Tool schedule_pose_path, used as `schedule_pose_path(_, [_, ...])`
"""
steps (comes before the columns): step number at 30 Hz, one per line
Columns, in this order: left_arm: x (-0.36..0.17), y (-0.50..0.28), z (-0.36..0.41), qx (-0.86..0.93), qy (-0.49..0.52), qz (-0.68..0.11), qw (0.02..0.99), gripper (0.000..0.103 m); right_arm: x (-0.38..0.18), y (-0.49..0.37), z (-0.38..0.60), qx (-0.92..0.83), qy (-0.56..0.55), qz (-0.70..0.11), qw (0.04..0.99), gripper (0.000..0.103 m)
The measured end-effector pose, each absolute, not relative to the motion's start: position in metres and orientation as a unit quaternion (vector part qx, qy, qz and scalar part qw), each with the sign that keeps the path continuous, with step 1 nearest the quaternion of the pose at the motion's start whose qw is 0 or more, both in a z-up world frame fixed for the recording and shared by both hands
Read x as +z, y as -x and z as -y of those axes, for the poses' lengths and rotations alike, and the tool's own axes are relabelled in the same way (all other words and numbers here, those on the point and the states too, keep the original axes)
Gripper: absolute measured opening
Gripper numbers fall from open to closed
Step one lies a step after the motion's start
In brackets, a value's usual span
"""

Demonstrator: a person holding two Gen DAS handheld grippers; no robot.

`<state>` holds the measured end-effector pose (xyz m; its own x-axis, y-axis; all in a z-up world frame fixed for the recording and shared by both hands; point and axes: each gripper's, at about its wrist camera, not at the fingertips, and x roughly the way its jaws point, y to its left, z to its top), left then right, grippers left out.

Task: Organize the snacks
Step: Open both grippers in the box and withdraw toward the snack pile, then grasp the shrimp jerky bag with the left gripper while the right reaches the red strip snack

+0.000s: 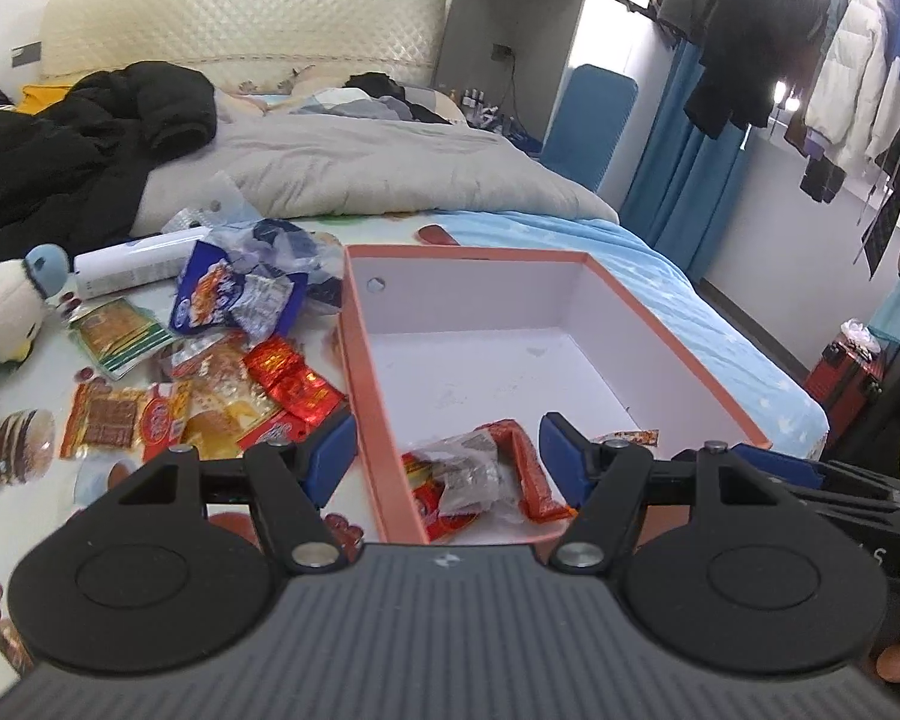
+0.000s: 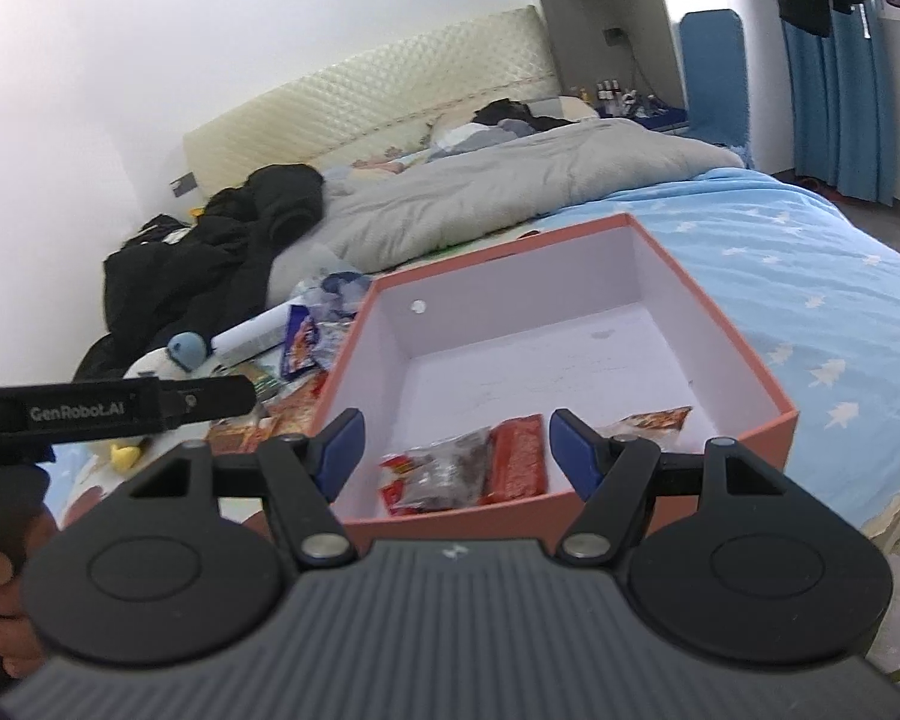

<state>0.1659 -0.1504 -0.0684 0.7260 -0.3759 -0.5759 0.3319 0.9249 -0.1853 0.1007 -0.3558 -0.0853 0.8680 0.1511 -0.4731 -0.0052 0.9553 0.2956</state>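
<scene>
Bedroom, blue sheet (image 2: 810, 276): both grippers, left (image 1: 447, 459) and right (image 2: 456, 450), hung released, grasping nothing. Ahead sat the box (image 2: 744, 360) with a few snacks (image 2: 468, 468); more packets (image 1: 210, 372) lay left of it.

An open cardboard box (image 1: 678, 324) with salmon-pink outer walls and a white inside lies flat on the bed. In its near corner lie a few snack packets (image 1: 480, 480): a clear-and-red one, a long red-orange one leaning beside it, and a small one (image 2: 651, 420) to the right by the near wall. Left of the box, a loose pile of snack packets (image 1: 222, 372) in red, orange, green and blue spreads over the bed.
</scene>
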Motion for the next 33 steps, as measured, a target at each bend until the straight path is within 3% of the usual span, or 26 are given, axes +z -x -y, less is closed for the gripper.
schedule_pose_path(33, [-0.088, -0.055, 0.027, -0.093, 0.070, -0.324, 0.939, 0.072, -0.095, -0.032, 0.248, 0.157, -0.128, -0.284, 0.937, 0.070])
